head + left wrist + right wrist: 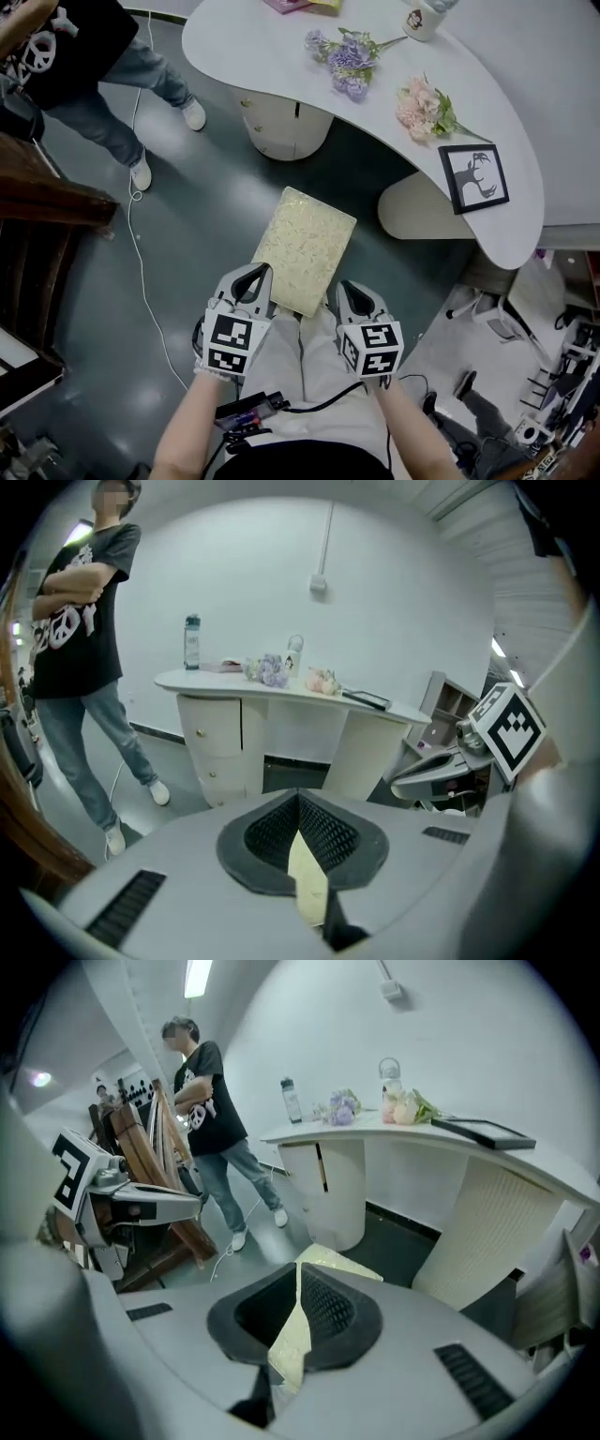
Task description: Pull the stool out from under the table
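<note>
Firmly, left gripper [255, 278] and right gripper [351, 292] fingers [328, 834] tight on pale, speckled rectangular stool [305, 246].

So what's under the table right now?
A drawer cabinet and a curved support show under the table; its top hides the rest. The stool stands clear of it.

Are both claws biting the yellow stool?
Yes, the left claw and the right claw are each shut on the near edge of the stool.

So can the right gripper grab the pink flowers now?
Probably not: the right gripper is shut on the stool, and the pink flowers lie up on the table, well beyond it.
</note>
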Demonstrator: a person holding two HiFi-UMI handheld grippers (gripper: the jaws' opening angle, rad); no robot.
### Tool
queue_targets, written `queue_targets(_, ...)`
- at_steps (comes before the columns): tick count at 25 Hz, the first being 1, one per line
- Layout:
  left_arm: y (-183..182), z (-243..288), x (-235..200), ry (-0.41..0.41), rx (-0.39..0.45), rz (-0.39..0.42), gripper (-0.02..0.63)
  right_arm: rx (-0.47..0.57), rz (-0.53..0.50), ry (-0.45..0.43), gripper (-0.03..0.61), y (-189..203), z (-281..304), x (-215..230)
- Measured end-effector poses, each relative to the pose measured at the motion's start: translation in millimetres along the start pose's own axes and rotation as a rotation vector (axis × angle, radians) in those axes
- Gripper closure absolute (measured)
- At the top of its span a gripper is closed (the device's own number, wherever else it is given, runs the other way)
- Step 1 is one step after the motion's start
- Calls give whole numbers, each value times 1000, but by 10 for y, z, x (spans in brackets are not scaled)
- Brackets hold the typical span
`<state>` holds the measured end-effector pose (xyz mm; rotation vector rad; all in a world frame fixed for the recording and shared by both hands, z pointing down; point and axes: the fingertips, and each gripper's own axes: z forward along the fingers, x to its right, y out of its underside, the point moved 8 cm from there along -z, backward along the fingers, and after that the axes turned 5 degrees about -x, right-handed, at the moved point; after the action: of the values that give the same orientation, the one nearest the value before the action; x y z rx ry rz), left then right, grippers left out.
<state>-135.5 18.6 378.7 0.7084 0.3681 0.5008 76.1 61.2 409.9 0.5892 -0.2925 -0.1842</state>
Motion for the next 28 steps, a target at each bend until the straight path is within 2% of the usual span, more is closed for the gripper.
queue_targets(4,-401,-314,33,-22,82,11,597,92,-46,-8,537,-396,-310,-14)
queue_targets(9,-871,-700,121,-41,201,25,597,179,-189,-9,537,-779,-711,-88)
queue_targets(13,-1143,-885,196,-35,253,51,597,255,-225,-24,537,-1006,-1003,-114)
queue_targets(20,-1361,-1193,258,-50,296,78,597,359,-254,-51,537,-1293,-1363,-217)
queue_targets(28,-1470,-1364,337,-53,337,58,597,423,-303,-82,538,-1484,-1564,-334)
